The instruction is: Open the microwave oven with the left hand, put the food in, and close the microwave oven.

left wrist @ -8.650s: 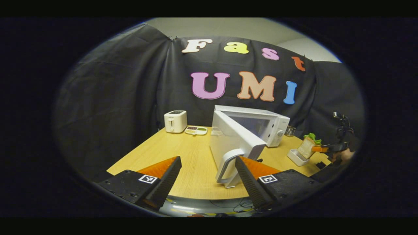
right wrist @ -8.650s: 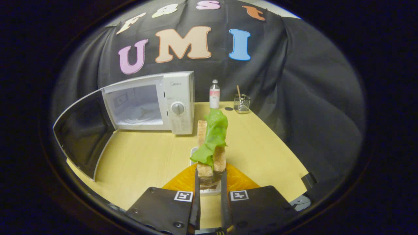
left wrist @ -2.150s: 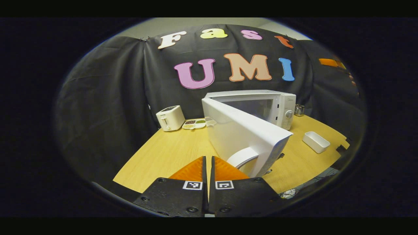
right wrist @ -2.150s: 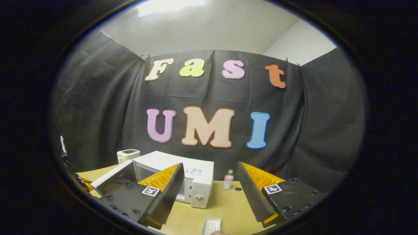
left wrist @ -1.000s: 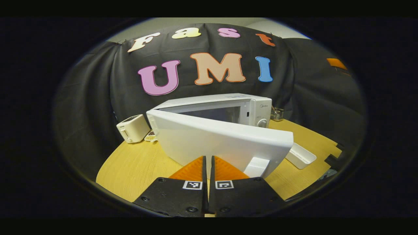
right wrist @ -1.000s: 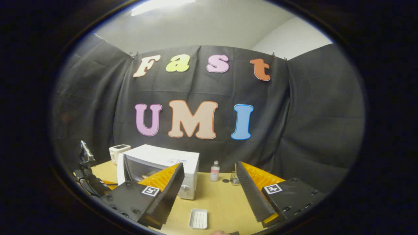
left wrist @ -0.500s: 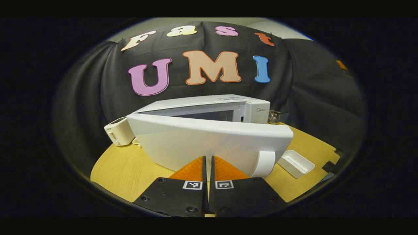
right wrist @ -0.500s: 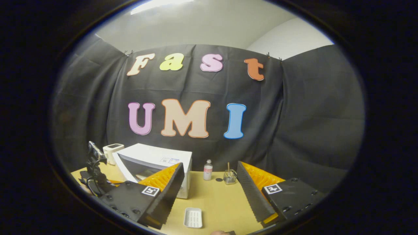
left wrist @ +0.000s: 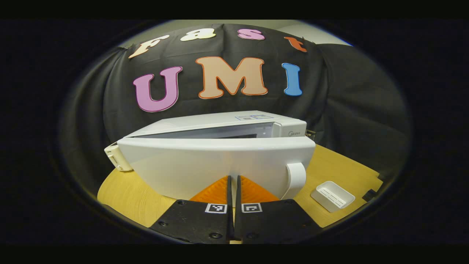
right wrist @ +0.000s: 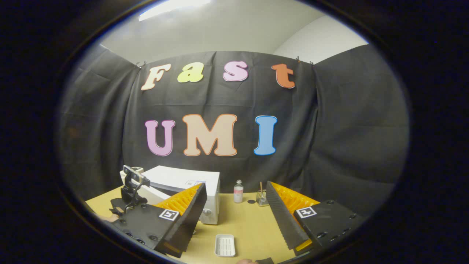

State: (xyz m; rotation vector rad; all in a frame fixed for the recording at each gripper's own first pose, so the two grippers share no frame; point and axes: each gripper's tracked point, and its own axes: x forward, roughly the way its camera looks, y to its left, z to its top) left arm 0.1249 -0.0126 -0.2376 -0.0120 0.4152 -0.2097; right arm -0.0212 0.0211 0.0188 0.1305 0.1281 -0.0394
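A white tray (right wrist: 224, 245) lies on the wooden table (right wrist: 249, 223), with a bottle (right wrist: 238, 191) and wire holder (right wrist: 261, 198) behind.

Sitting on one bench (right wrist: 253, 227) — one microwave oven (left wrist: 220, 154), one toaster (left wrist: 116, 159), one white tray (right wrist: 225, 245), one small bottle (right wrist: 238, 191), one wire holder (right wrist: 261, 198) — with two hand-held grippers showing: left (left wrist: 233, 183), right (right wrist: 236, 200).

Your left gripper (left wrist: 233, 179), spread beside the door handle (left wrist: 296, 179) earlier, has closed its fingers and now presses its tips on the microwave door (left wrist: 216, 165), swinging it from wide open to nearly shut. Your right gripper (right wrist: 234, 205) has let go of the sandwich, opened wide and lifted above the bench (right wrist: 249, 223), leaving the white tray (right wrist: 224, 245) empty.
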